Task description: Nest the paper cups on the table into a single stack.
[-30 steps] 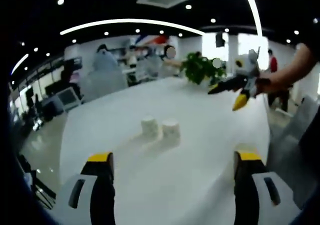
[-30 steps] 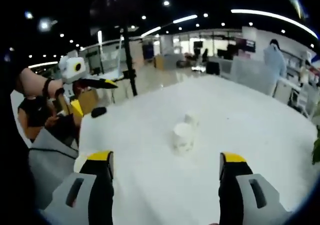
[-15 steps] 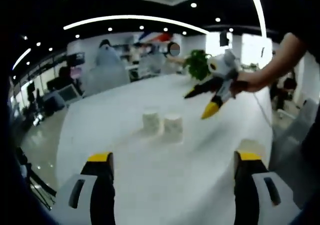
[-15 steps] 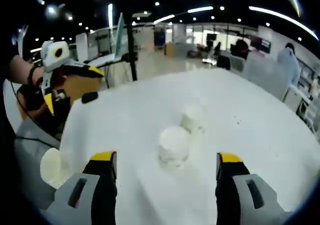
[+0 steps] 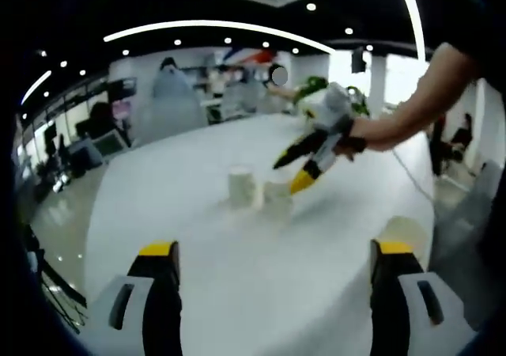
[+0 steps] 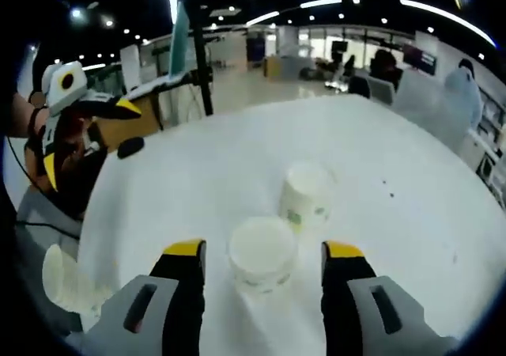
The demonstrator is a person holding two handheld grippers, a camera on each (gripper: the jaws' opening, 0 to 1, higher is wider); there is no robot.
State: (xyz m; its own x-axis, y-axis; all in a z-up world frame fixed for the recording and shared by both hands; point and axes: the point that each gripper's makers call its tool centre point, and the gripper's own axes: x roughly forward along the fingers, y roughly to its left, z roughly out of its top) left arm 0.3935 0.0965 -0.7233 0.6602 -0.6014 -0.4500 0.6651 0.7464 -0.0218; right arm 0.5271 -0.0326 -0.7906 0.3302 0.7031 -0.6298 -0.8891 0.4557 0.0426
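On the white table, two paper cups stand apart, upside down and unstacked. The right gripper, jaws wide and holding nothing, brackets the near cup; the far cup stands toward 1 o'clock with an unreadable green mark. The left gripper hangs back, open and empty. Nesting is not yet begun.

The nearer paper cup is plain white; the farther cup is white with what may be a faint green mark on its side; the table is white; the right gripper has black jaws with yellow tips and grey housings.
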